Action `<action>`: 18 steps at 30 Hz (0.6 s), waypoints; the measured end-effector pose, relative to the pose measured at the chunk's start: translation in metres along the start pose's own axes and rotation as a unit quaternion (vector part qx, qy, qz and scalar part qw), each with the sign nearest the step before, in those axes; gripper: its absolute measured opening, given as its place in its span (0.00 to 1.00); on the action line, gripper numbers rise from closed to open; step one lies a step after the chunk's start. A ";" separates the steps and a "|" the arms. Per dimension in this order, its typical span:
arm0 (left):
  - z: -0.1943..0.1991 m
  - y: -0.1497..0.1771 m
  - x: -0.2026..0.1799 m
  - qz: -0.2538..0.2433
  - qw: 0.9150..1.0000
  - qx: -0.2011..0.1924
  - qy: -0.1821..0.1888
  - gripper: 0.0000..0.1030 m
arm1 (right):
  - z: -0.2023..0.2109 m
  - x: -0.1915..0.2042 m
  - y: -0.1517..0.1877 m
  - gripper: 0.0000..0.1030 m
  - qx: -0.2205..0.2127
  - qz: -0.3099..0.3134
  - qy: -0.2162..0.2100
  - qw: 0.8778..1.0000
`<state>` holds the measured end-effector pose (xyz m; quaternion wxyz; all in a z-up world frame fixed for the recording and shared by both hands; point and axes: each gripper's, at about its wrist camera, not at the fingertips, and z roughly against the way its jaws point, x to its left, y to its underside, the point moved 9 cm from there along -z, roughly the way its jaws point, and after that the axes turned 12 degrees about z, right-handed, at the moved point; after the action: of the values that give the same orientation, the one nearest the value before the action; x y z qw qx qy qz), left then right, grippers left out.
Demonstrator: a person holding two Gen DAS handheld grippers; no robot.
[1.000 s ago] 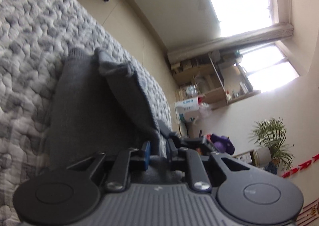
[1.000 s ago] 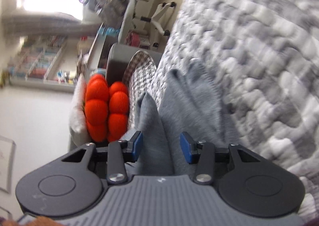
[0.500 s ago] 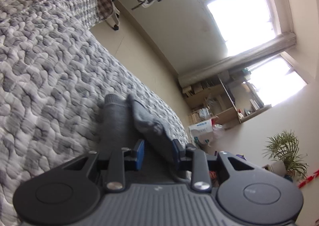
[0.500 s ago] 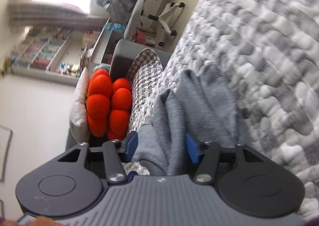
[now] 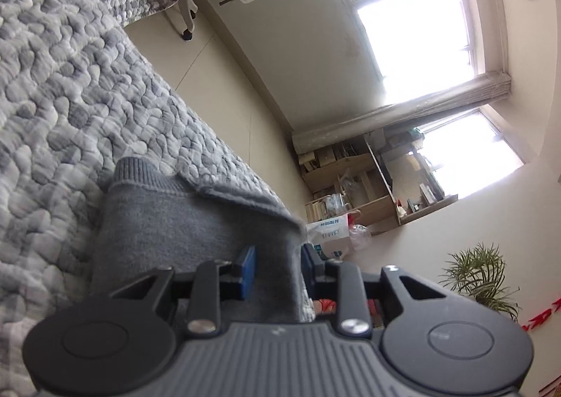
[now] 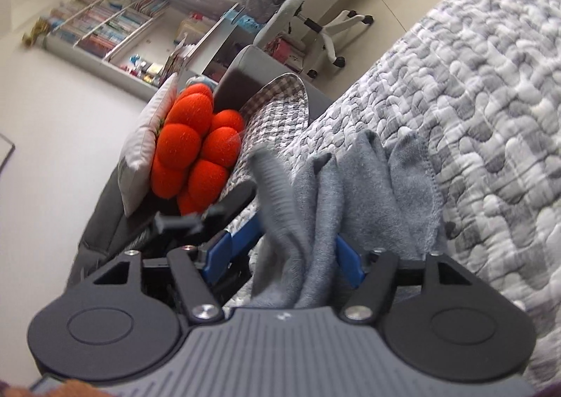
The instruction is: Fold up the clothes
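Observation:
A grey knitted garment (image 5: 168, 221) lies on the quilted bedspread (image 5: 70, 88), its ribbed hem at the far end. My left gripper (image 5: 277, 270) is shut on a fold of it, the cloth standing up between the blue pads. In the right wrist view the same garment (image 6: 354, 193) is bunched in folds, with a ribbed cuff (image 6: 277, 186) hanging in front. My right gripper (image 6: 284, 256) has cloth between its blue pads, and the pads stand wide apart. The left gripper's fingers (image 6: 196, 221) show just left of the cloth.
An orange lumpy cushion (image 6: 193, 148) and a white pillow (image 6: 140, 151) sit at the bed's head. A checked blanket (image 6: 277, 106) lies beside them. An office chair (image 6: 298, 4) stands past the bed. Shelves (image 5: 354, 183), a box (image 5: 329, 232) and a plant (image 5: 480, 277) stand by the window.
Both grippers have lifted and drawn the garment towards each other. The left gripper came into the right wrist view. The right pads have spread a little wider around the cloth.

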<state>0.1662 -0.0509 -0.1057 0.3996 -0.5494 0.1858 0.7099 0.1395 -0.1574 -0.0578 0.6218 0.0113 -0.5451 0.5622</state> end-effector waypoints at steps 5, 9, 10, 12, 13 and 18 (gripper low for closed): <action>0.011 -0.001 -0.006 0.000 1.000 -0.009 0.008 0.28 | -0.013 -0.004 0.005 0.56 0.007 0.019 0.022 1.000; 0.024 0.002 -0.017 -0.037 0.999 -0.025 -0.005 0.28 | -0.026 -0.006 0.008 0.34 0.009 0.014 0.034 0.999; 0.027 0.002 -0.018 -0.047 0.998 -0.028 -0.011 0.28 | -0.028 -0.007 0.008 0.29 0.010 0.013 0.038 0.999; 0.033 0.002 -0.019 -0.070 0.997 -0.034 -0.023 0.28 | -0.028 -0.005 0.006 0.21 0.005 0.012 0.039 0.999; 0.037 0.001 -0.018 -0.081 0.996 -0.037 -0.028 0.28 | -0.027 -0.002 0.004 0.21 0.000 0.012 0.037 0.999; 0.054 0.000 -0.017 -0.129 0.990 -0.050 -0.041 0.28 | -0.012 0.010 -0.009 0.19 -0.021 -0.008 -0.005 1.000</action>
<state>0.1332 -0.0188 -0.0724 0.4667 -0.5586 0.0610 0.6830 0.1516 -0.1462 -0.0510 0.6234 0.0052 -0.5602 0.5454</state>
